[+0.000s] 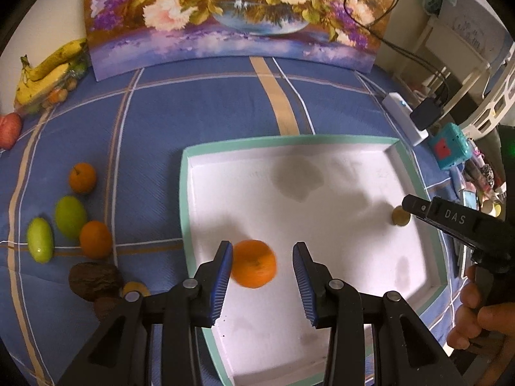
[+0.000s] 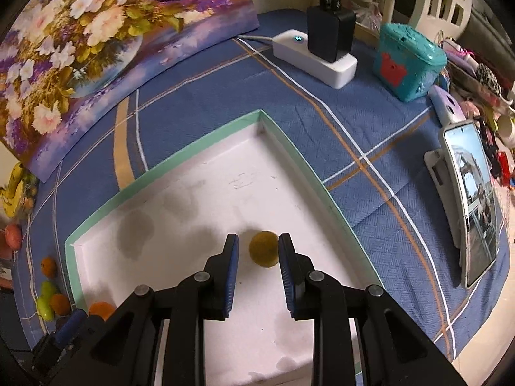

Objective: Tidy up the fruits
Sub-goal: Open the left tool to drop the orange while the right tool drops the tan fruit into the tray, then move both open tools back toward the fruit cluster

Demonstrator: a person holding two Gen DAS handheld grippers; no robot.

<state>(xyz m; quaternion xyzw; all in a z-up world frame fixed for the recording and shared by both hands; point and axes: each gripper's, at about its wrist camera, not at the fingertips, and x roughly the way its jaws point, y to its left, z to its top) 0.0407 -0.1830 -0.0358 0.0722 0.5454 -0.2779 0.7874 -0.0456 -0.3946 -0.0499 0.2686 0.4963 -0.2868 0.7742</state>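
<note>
In the left wrist view, the left gripper (image 1: 262, 259) stands with its jaws apart over the white tray (image 1: 354, 167) at lower centre. An orange (image 1: 254, 267) lies on the tray floor between the pads, against the left pad and clear of the right one. At the left edge, more fruit (image 1: 69, 217) sits on the blue checked cloth (image 1: 199, 106), with bananas (image 1: 48, 70) at upper left. The right gripper (image 1: 406, 205) enters from the right, beside a small yellow fruit (image 1: 400, 216).

In the right wrist view, the right gripper (image 2: 258, 245) has its jaws drawn nearly together at centre; the yellow fruit (image 2: 264, 248) lies on the tray (image 2: 161, 173) just beyond the fingertips, not pinched.
</note>
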